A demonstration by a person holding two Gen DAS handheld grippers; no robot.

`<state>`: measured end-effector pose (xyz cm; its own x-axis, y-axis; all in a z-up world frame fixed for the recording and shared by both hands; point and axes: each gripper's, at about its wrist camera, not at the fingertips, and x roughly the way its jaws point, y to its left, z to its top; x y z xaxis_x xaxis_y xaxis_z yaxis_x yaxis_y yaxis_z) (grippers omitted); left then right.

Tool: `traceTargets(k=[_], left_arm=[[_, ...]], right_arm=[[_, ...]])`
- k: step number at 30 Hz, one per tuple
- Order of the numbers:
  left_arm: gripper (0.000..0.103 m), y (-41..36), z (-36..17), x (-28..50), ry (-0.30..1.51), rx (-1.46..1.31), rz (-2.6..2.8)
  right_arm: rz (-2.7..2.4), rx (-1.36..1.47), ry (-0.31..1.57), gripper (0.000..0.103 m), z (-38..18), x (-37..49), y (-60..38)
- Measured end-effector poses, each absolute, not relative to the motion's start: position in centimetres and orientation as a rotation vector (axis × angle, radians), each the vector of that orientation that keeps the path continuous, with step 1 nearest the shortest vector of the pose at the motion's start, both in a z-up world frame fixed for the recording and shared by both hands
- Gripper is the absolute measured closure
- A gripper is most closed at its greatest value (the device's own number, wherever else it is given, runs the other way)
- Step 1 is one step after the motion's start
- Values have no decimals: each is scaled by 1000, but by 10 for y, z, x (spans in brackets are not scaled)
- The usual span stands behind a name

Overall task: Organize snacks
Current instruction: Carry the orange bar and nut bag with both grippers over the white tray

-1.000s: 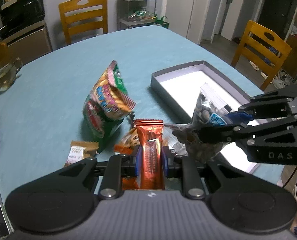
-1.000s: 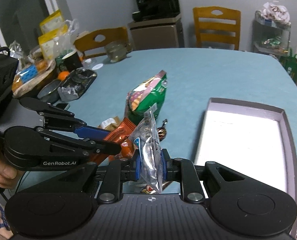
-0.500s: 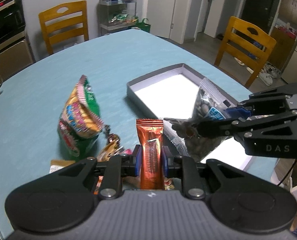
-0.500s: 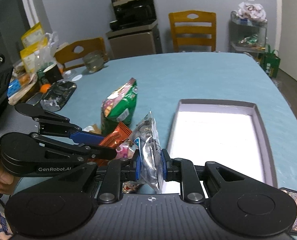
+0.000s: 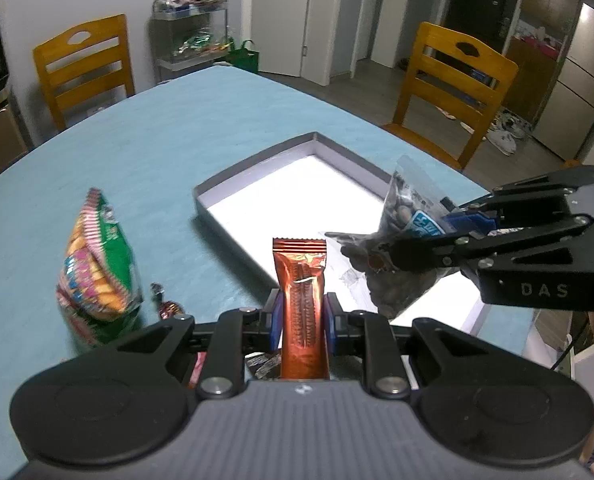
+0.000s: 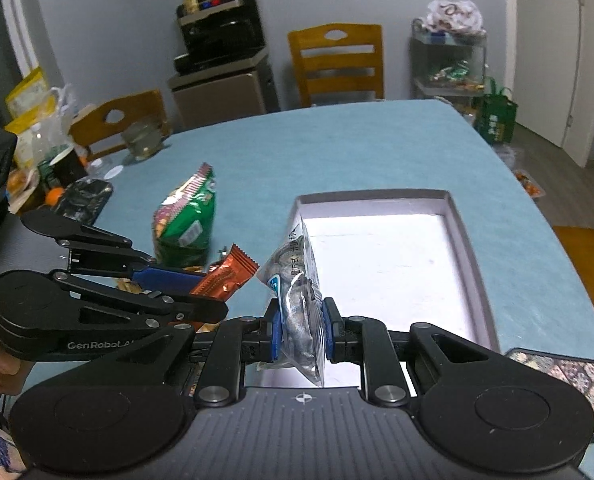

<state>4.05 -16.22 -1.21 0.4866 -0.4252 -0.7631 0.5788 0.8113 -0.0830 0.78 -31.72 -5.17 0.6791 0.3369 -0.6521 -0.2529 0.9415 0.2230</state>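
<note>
green snack bag (image 5: 97, 276), wrapped candy (image 5: 168, 307), beside grey tray (image 5: 233, 176)

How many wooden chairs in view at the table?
3. One chair at the far edge, another chair on the far right, and a third chair by the cluttered end. Others may sit outside the frames.

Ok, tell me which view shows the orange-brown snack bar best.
The left wrist view: the orange-brown snack bar stands upright, face-on, clamped in the left gripper. The right wrist view shows only its crimped top end from the side, the rest hidden behind that gripper's fingers.
</note>
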Motion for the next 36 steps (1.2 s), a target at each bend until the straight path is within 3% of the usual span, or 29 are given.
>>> traceTargets(k=[18, 36], left_arm=[[86, -210, -24, 52, 890, 219, -715], [86, -259, -69, 51, 1040, 263, -805]], right_arm=[[219, 165, 804, 81, -72, 2, -354], [208, 243, 952, 81, -107, 7, -381]])
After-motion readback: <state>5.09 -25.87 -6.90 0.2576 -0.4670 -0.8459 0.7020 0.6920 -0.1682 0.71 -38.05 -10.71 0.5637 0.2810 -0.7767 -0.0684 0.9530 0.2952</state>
